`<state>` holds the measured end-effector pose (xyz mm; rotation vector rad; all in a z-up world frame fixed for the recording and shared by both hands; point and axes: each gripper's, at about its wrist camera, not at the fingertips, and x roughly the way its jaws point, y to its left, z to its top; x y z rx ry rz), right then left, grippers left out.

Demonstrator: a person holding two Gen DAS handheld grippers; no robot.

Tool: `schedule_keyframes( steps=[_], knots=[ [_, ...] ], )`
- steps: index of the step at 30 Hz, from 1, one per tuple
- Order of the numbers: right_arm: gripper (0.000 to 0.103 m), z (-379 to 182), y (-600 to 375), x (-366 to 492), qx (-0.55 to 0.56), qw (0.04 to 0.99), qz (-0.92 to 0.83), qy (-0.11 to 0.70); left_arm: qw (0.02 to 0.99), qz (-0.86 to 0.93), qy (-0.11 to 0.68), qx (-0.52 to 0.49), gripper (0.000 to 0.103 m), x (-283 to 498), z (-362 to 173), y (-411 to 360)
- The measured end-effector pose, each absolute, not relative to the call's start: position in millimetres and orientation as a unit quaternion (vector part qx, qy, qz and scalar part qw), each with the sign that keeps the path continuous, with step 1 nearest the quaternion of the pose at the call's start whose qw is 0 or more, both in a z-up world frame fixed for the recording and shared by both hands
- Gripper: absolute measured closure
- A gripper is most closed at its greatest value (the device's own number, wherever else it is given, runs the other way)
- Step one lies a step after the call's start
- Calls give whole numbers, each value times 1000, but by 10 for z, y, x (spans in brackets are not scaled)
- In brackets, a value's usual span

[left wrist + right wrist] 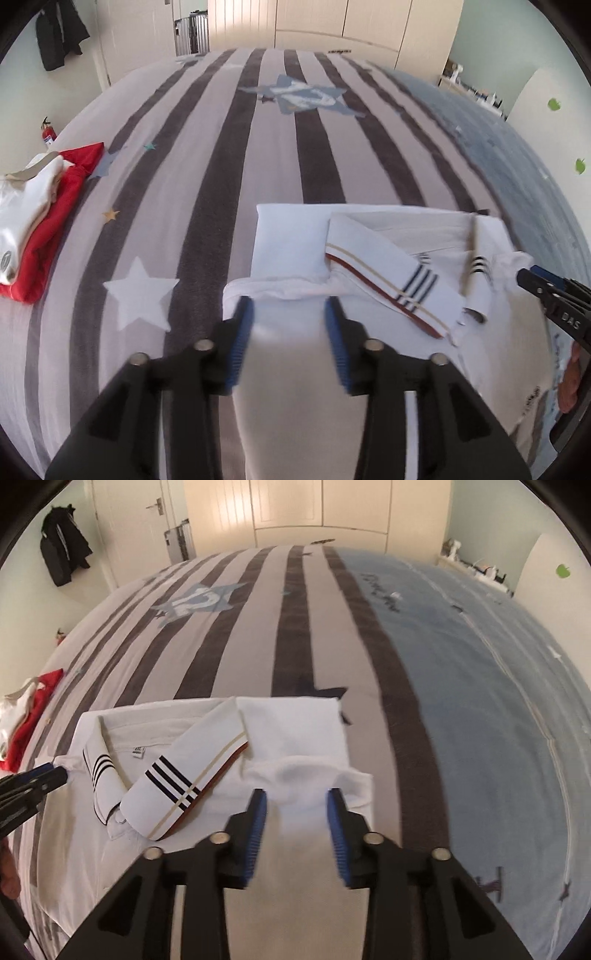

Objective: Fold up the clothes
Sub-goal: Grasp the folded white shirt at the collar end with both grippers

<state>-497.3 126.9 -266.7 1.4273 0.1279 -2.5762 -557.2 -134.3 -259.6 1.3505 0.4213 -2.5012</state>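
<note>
A white polo shirt [369,258] with a striped collar [391,273] lies on the striped bed, its sleeves folded inward. It also shows in the right wrist view [207,760]. My left gripper [290,302] is open, its blue pads either side of the shirt's left shoulder fold. My right gripper [297,794] is open over the shirt's right shoulder fold. Each gripper shows at the other view's edge: the right one [546,291], the left one [33,782]. Neither holds cloth.
A stack of folded red and white clothes [33,221] lies at the bed's left edge. The bedspread [258,155] has grey stripes and stars, blue on the right [480,701]. Wardrobes [321,506], a door and a hanging dark jacket [59,37] stand beyond.
</note>
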Motion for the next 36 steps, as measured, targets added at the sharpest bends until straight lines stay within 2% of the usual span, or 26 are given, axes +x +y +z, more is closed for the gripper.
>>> schedule_keyframes(
  steps=[4,8,15,19,21,27,31,33,36],
  knots=[
    [63,-2567,1292,-4925,477,85,-873,62,128,-861,170,461,49,-5399,-2509,-1347],
    [49,-2568,1378,-4922,479,84,-872,59,133,-852,192,469,46,-5293,-2564,-1393],
    [45,-2697,1785,-4863,502,131,-854,-22,105,-829,268,480,45,-5119,-2768,-1546],
    [44,-2862,2044,-4820,525,142,-838,-51,122,-821,263,491,45,-5094,-2891,-1568],
    [44,-2928,2110,-4781,529,139,-836,-42,111,-821,273,489,37,-5088,-2939,-1571],
    [42,-2981,2133,-4833,535,180,-821,-88,95,-827,268,485,23,-5150,-2994,-1528],
    [42,-3043,2025,-4917,542,213,-805,-111,83,-823,281,487,23,-5203,-2993,-1522],
    [44,-3065,1999,-4957,542,224,-801,-118,75,-822,284,488,37,-5225,-2993,-1497],
    [45,-3092,1975,-5022,545,245,-789,-139,65,-821,274,497,39,-5294,-3005,-1400]
  ],
)
